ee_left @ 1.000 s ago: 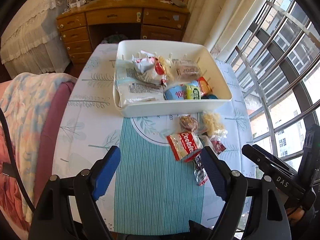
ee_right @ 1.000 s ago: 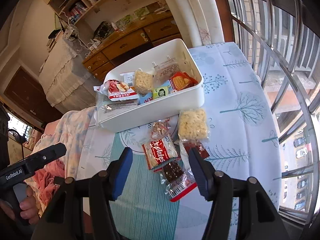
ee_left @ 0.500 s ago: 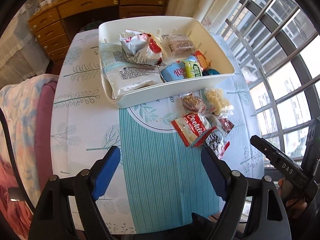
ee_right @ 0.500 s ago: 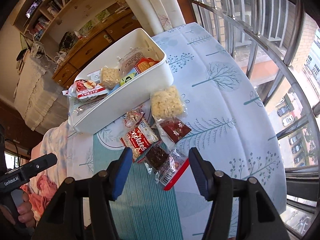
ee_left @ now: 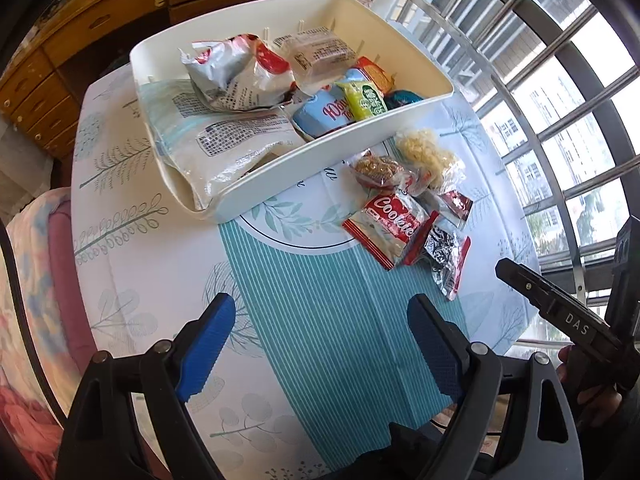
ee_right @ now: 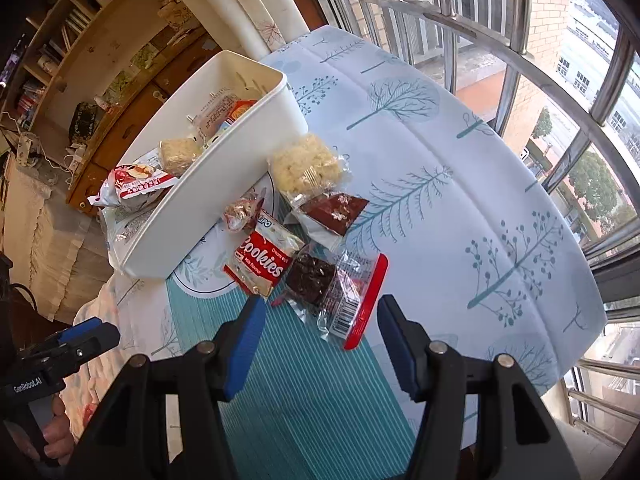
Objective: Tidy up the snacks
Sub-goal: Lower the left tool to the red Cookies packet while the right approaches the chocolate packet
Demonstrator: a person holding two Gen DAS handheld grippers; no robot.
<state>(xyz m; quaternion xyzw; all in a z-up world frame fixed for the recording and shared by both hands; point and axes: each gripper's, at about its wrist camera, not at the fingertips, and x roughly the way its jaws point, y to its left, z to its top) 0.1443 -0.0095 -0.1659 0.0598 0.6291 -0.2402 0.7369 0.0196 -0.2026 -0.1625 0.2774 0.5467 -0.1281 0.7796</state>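
A white bin [ee_left: 336, 148] [ee_right: 208, 184] holds several snack packets. Loose snacks lie on the table beside it: a red cookies pack [ee_left: 390, 230] [ee_right: 262, 260], a dark brownie packet with a red edge [ee_left: 446, 256] [ee_right: 336, 292], a yellow noodle-like snack [ee_left: 428, 152] [ee_right: 306, 164], a small brown snack [ee_left: 374, 168] [ee_right: 242, 214] and a red-brown packet [ee_right: 334, 208]. My left gripper [ee_left: 318, 338] hovers over the striped teal cloth, its jaws opening, nothing between them. My right gripper [ee_right: 320, 338] is open just short of the brownie packet, not touching it.
The table [ee_right: 460, 160] wears a tree-print cloth with a teal striped centre [ee_left: 328, 320]. A barred window [ee_left: 560, 100] runs along the right. A wooden dresser [ee_left: 80, 40] stands behind the bin, a patterned blanket [ee_left: 24, 280] lies at the left.
Both grippers have come down closer to the table and rolled, so the bin and snacks look larger and tilted. The left jaws stand slightly wider. No snack has moved.
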